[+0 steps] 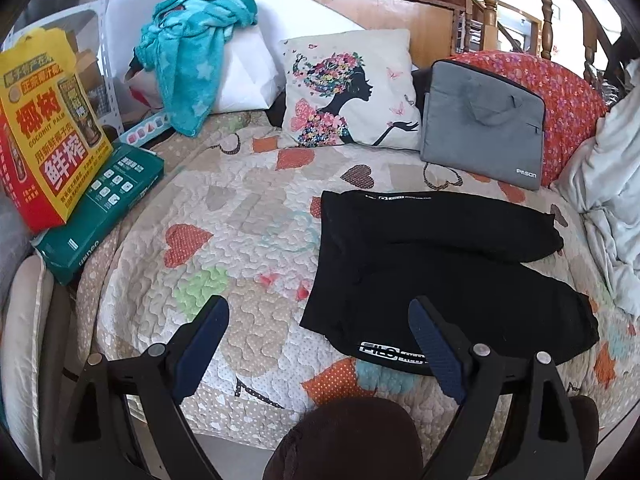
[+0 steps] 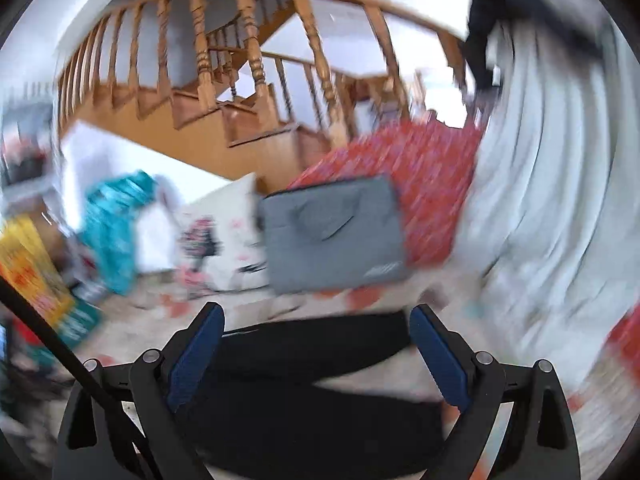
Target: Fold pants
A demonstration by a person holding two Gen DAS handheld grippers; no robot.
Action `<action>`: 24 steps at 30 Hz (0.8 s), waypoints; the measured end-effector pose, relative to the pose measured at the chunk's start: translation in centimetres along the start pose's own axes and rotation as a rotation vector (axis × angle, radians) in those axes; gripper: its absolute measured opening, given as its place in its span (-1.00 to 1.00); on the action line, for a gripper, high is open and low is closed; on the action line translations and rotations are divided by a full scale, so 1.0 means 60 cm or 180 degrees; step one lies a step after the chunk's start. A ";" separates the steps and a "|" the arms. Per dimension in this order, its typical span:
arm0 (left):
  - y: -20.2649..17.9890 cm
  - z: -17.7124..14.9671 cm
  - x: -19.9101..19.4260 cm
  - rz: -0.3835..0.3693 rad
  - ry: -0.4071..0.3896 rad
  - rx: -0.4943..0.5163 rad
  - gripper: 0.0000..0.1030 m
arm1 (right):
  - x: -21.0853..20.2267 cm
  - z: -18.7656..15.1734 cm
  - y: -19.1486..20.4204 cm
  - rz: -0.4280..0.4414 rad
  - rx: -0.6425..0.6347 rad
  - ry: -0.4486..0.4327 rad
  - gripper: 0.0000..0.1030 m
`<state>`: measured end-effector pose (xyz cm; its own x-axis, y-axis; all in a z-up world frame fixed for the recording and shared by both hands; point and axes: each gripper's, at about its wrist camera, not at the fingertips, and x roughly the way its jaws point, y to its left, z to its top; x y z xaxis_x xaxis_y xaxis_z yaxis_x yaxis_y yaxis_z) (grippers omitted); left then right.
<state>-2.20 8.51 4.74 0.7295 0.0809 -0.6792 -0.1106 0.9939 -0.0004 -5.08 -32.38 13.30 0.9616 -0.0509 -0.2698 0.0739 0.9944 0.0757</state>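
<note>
Black pants (image 1: 432, 264) with white lettering lie spread on the patchwork quilt (image 1: 224, 240), both legs pointing right. My left gripper (image 1: 320, 312) is open and empty above the quilt, its right finger (image 1: 436, 344) over the near edge of the pants. In the blurred right wrist view the pants (image 2: 312, 392) lie under and ahead of my right gripper (image 2: 316, 320), which is open and empty.
A printed pillow (image 1: 352, 88), a grey laptop bag (image 1: 484, 124), a red floral cushion (image 1: 564, 96) and a teal blanket (image 1: 192, 52) line the far side. Boxes (image 1: 52, 128) stand at left. A pale duvet (image 1: 608, 184) is bunched at right. A wooden stair railing (image 2: 248, 64) rises behind.
</note>
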 end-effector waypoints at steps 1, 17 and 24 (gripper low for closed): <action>0.002 0.000 0.004 0.0002 0.0013 -0.0008 0.77 | -0.002 0.006 0.006 -0.0170 -0.0138 -0.0089 0.92; 0.095 0.012 0.017 0.0267 0.0031 -0.0346 0.77 | 0.171 -0.030 -0.028 -0.0043 -0.0062 0.0926 0.06; 0.168 0.022 -0.043 0.0593 -0.0155 -0.0454 0.77 | 0.280 -0.114 -0.022 0.0657 0.0575 0.1705 0.14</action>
<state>-4.30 18.43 7.46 0.7190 0.2688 -0.6410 -0.3379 0.9411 0.0156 9.18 -33.91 2.08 0.6973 0.2422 -0.6746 -0.0113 0.9448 0.3275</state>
